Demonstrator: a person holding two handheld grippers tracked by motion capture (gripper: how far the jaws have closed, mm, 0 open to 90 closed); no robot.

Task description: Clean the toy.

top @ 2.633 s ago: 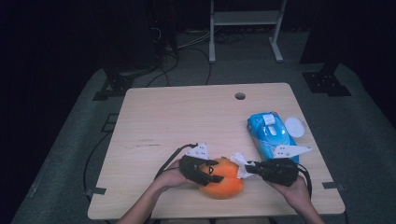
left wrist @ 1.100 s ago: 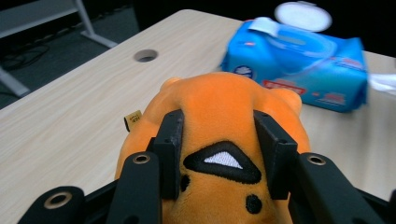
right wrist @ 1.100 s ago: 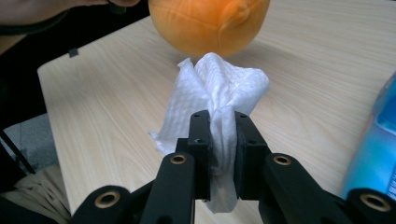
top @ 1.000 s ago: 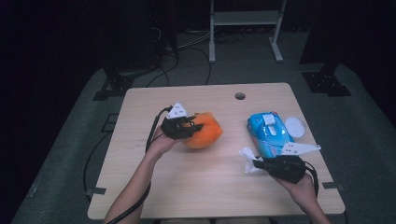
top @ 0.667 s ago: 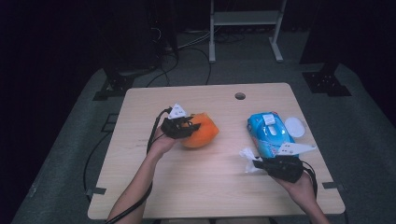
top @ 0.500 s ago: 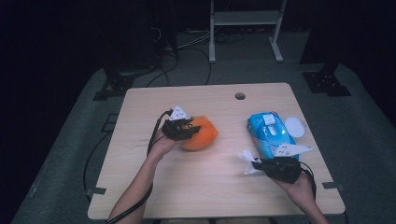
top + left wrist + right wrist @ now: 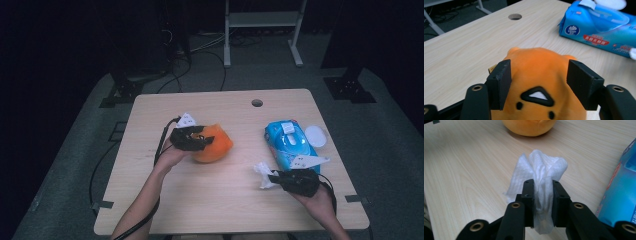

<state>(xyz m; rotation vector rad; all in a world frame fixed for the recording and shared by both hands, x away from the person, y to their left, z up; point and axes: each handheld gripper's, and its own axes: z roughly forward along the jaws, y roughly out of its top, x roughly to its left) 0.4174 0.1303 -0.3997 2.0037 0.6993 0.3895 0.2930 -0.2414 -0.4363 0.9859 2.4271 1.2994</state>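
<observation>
An orange plush toy (image 7: 218,145) with a small face rests on the table's left half. My left gripper (image 7: 202,140) is over it. In the left gripper view the toy (image 7: 539,57) lies between the jaws of the left gripper (image 7: 540,68), which have just been opening; the pads flank it without squeezing. Near the front right, my right gripper (image 7: 272,177) holds a crumpled white wipe (image 7: 262,174). In the right gripper view the wipe (image 7: 541,167) fills the gap of the right gripper (image 7: 543,183). Those jaws have just eased open slightly but still pinch it.
A blue pack of wet wipes (image 7: 287,145) lies at the right, just behind my right hand, with a round white lid (image 7: 315,135) beside it. A cable hole (image 7: 257,103) is near the table's (image 7: 225,200) far edge. The pack (image 7: 621,182) is close on the right gripper's right.
Since the earliest frame the left gripper has carried the orange toy from front centre to the back left. In the last second both hands have stayed almost still.
</observation>
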